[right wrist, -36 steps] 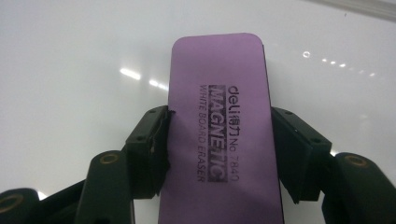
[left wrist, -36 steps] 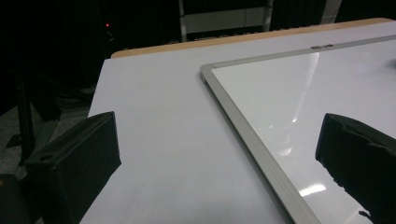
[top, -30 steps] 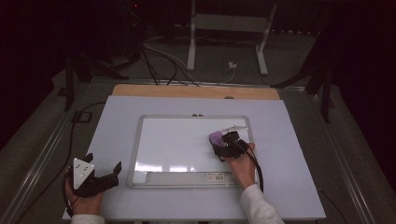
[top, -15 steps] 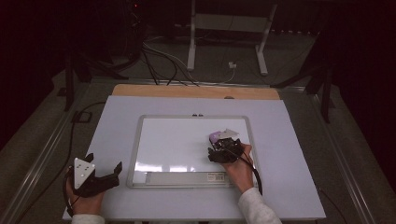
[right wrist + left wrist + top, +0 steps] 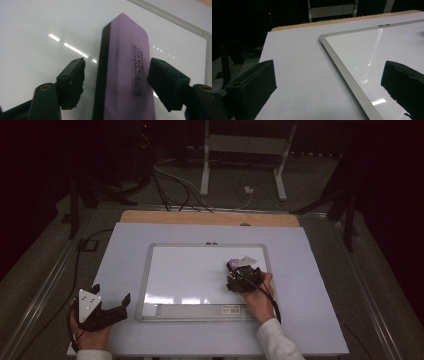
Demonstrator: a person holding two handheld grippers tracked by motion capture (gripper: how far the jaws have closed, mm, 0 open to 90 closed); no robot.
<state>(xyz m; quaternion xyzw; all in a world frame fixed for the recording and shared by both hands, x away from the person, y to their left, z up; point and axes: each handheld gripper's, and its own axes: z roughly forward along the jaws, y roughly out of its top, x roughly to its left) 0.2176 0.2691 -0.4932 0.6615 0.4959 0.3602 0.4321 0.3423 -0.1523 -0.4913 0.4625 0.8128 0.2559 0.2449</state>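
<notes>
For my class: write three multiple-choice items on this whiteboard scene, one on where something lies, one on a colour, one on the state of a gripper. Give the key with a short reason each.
1. Where does the eraser lie?
A. on the whiteboard, in its right part
B. on the bare table left of the board
C. on the floor behind the table

2. What colour is the eraser's top?
A. yellow
B. purple
C. red

3. How does the right gripper stand to the eraser?
A. shut tight on it, lifted clear of the board
B. far off at the table's edge
C. open, one jaw on each side, a gap at each side

Key: 1 A, the high view shows it inside the board's frame near the right edge. 2 B, the right gripper view shows a purple top over a black pad. 3 C, that view shows board surface between each jaw and the eraser.
</notes>
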